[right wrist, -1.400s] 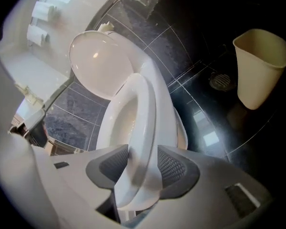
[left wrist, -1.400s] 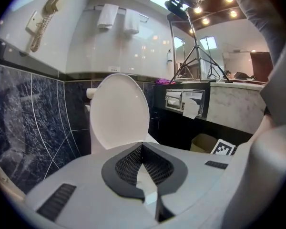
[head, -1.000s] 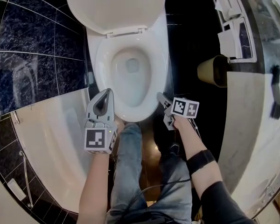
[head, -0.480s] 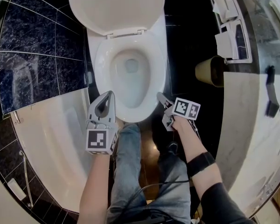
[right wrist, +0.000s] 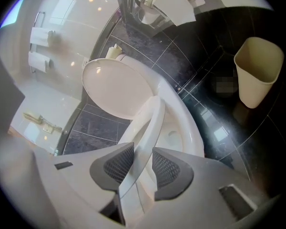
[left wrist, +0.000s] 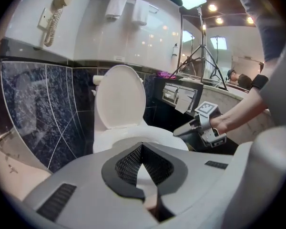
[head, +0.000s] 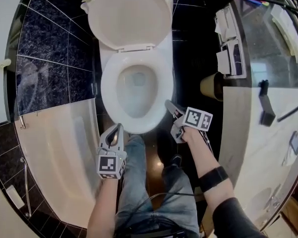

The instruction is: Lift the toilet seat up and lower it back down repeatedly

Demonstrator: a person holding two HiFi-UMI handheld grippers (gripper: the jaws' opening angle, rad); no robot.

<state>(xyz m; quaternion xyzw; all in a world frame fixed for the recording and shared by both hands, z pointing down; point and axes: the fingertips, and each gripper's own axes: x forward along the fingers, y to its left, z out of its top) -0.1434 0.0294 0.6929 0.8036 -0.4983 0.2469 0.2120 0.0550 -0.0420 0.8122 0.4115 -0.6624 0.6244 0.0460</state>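
— Where do our right tongs [right wrist: 142, 150] sit?
— On the seat [right wrist: 151, 120]: we see its rim between their pads, raised off the bowl [right wrist: 188, 123]. The jaws have just eased wider, yet they pinch it.
— And our left tongs [left wrist: 142, 147]?
— Pressed together, empty, short of the bowl, with the lid [left wrist: 120, 97] upright beyond them.

The toilet seat [head: 108, 90] is white; the wall tiles [head: 49, 43] dark blue, marble-veined. The bin [head: 211, 86] is cream; the jeans [head: 134, 182] blue.
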